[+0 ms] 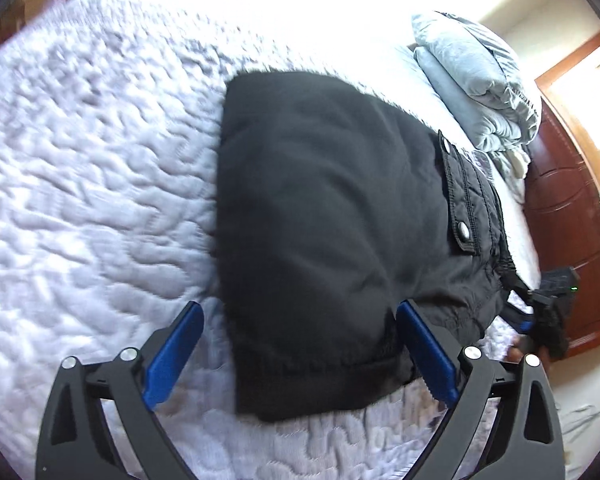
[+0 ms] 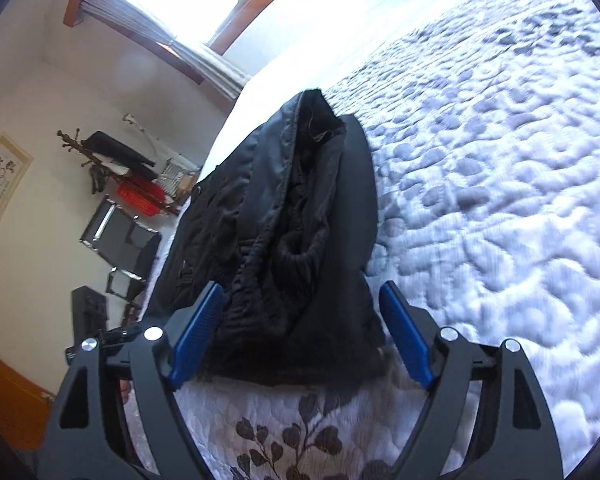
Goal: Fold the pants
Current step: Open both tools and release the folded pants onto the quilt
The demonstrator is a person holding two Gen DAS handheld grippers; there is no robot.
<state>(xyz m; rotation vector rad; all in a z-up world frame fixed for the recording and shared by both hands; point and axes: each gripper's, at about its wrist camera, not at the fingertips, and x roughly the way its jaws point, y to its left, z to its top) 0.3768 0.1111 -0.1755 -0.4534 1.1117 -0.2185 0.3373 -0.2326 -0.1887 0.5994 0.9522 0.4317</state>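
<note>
- Black, padded, faintly shiny fabric: the pants [image 1: 324, 216] lie as a compact folded bundle on the white quilted bedspread [image 1: 92, 168].
- Left gripper [image 1: 300, 344]: blue pads spread wide, nothing pinched. The bundle's ribbed near edge lies between and just ahead of them; the right-hand pad sits close against the cloth, though contact cannot be confirmed.
- Right gripper [image 2: 302, 328]: also spread and empty, straddling the fuzzy near end of the pants [image 2: 292, 208].
- Long axis of the bundle runs away from both grippers; both look about equally near, at neighbouring edges.
- Texture: smooth shell, stitched pocket flap with metal snaps [image 1: 462, 232], fleecy lining showing at the open end in the right wrist view.
- Judgement: the fold looks done or nearly so; any further move would be a light tidy or a withdrawal.
- A folded grey quilt [image 1: 476, 80] sits beyond the pants.
</note>
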